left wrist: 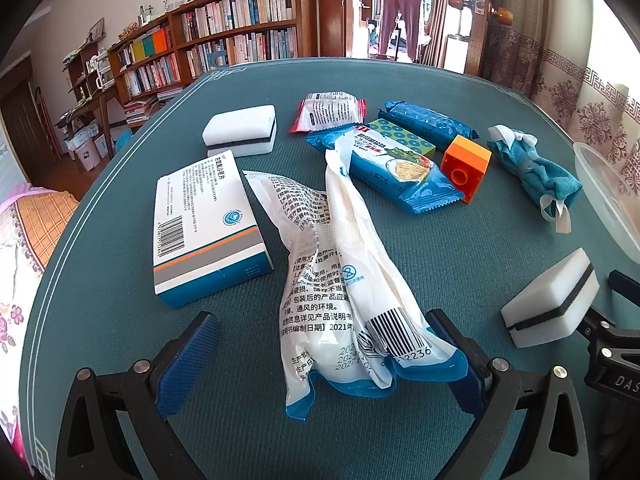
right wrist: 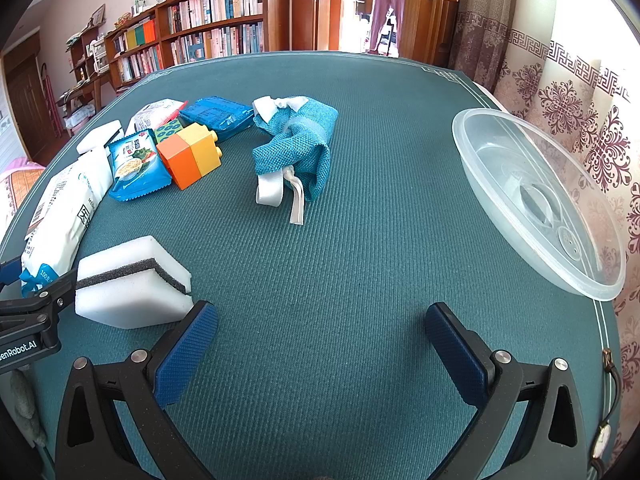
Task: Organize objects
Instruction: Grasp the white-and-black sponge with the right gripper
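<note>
In the left wrist view my left gripper [left wrist: 324, 344] is open, and the lower end of a white plastic bag with blue edges [left wrist: 352, 300] lies between its fingers, close to the right pad. A white and blue box [left wrist: 204, 232] lies left of the bag. My right gripper [right wrist: 320, 336] is open over bare teal mat with nothing between its fingers. A white sponge with a dark layer [right wrist: 132, 284] sits just beyond its left finger. A clear plastic bowl [right wrist: 532, 200] rests at the table's right edge.
Further back lie a second sponge [left wrist: 240, 130], a red-white packet [left wrist: 328, 110], blue snack packets [left wrist: 400, 172], a green dotted box [left wrist: 400, 136], an orange and yellow block [right wrist: 188, 154] and a rolled teal cloth [right wrist: 296, 152]. Bookshelves stand beyond the table, with curtains on the right.
</note>
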Tool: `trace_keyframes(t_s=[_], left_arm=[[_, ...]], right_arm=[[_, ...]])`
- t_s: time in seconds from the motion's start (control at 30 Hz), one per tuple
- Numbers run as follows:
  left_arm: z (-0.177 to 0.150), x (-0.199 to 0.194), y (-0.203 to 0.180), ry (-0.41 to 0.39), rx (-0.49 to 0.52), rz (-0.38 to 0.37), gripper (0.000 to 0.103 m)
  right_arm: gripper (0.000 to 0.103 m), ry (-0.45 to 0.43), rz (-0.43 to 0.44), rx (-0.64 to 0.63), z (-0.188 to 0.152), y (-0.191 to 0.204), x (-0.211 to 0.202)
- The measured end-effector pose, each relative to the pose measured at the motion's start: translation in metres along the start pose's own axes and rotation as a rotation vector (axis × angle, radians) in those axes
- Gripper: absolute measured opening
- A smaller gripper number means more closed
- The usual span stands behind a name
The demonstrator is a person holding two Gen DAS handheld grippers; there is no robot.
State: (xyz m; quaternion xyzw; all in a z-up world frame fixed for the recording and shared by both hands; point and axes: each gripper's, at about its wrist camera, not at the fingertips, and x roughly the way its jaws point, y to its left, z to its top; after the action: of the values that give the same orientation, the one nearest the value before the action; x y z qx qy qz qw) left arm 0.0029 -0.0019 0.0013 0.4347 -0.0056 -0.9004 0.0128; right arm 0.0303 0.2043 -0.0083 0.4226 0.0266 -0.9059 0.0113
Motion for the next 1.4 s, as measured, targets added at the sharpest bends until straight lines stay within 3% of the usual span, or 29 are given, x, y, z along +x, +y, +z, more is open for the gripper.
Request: trace_keyframes(t_s=[0.37, 0.63, 0.8, 1.03, 1.3, 1.4], left_arm=[[-0.004, -0.005, -0.001, -0.001, 0.019, -0.031, 0.103], [-0.008, -0.019, 0.011, -0.089, -0.05, -0.091, 0.093], [-0.006, -0.023, 0.007, -0.126, -0.032, -0.102, 0.09], [-0.006, -0.026, 0.01, -0.155, -0.048, -0.148, 0.09], [-0.007, -0.027, 0.014, -0.162, -0.066, -0.192, 0.09], [-0.005, -0.025, 0.016, -0.142, -0.08, -0.201, 0.09]], right_arm=[[0.103, 0.008, 0.033, -0.041, -0.004, 0.007, 0.0], [0.103, -0.022, 0.243, -0.125, -0.022, 0.017, -0.021], [0.095, -0.042, 0.34, -0.147, -0.025, 0.032, -0.03], [0.085, -0.067, 0.345, -0.165, -0.01, 0.047, -0.028], [0.054, -0.055, 0.364, -0.162, 0.0, 0.055, -0.012], [0.053, -0.068, 0.361, -0.147, -0.001, 0.053, -0.016]])
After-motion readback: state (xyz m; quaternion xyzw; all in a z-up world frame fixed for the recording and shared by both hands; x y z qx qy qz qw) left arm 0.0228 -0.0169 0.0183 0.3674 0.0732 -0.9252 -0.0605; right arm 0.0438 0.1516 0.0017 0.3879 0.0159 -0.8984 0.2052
